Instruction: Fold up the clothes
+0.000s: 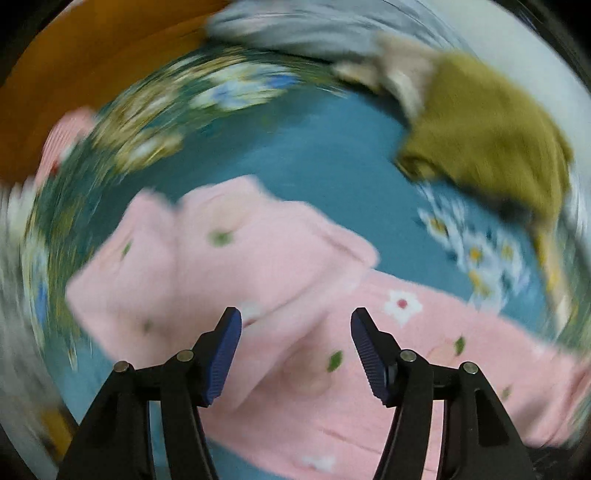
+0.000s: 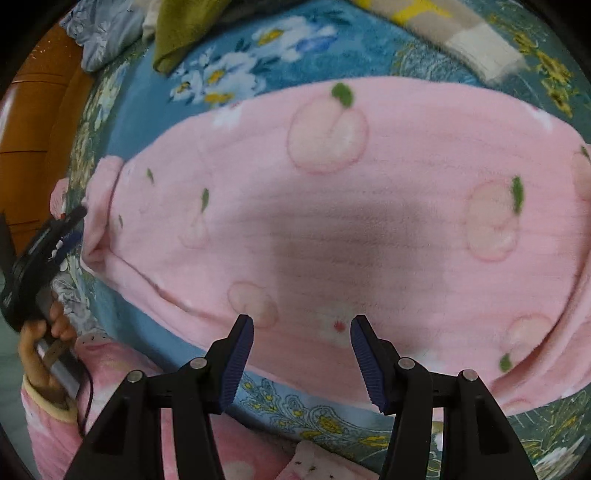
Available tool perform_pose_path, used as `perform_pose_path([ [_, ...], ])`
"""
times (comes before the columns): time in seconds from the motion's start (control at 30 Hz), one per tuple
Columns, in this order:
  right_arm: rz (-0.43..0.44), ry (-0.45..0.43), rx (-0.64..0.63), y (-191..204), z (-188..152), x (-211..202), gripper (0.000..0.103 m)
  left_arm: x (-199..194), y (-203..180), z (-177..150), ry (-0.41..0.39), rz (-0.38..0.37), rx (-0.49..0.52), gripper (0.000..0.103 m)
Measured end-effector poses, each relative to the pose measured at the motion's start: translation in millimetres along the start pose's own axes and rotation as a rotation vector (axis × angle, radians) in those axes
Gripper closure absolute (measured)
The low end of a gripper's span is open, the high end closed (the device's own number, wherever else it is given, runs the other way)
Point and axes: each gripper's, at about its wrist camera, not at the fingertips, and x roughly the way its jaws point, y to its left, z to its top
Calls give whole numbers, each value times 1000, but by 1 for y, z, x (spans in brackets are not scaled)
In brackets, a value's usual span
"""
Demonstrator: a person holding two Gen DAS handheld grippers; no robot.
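A pink fleece garment [image 1: 280,251] with peach and flower prints lies spread on a blue floral bedspread [image 1: 314,147]. A folded flap of it lies at the left. My left gripper [image 1: 295,317] hangs open just above the cloth, with nothing between its blue pads. This view is smeared by motion. In the right wrist view the same garment [image 2: 369,221] fills the middle. My right gripper [image 2: 303,325] stands open over its near edge and holds nothing. The left gripper [image 2: 74,225] shows at the far left, held in a hand [image 2: 40,339].
An olive garment [image 1: 480,125] and a grey-blue cloth [image 1: 295,29] lie at the far side of the bed. A striped beige, yellow and white cloth [image 2: 461,29] lies at the top right. Orange-brown wooden furniture [image 2: 37,110] stands left of the bed. A pink sleeve [image 2: 110,424] is near the bottom left.
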Motion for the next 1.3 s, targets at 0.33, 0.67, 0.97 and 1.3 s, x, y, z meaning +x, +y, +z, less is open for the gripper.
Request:
perform_pose_path([
  [0.33, -45, 27, 36, -7, 1, 5, 44, 35, 4, 11, 14, 19, 50, 97],
  [0.67, -69, 31, -46, 38, -10, 8, 44, -10, 194, -36, -307, -337, -857, 98],
  [0.97, -66, 42, -98, 69, -26, 13, 44, 25, 236, -67, -181, -249, -1144, 99],
  [1.3, -75, 63, -54, 49, -23, 16, 44, 61, 271, -104, -79, -304, -1438, 99],
])
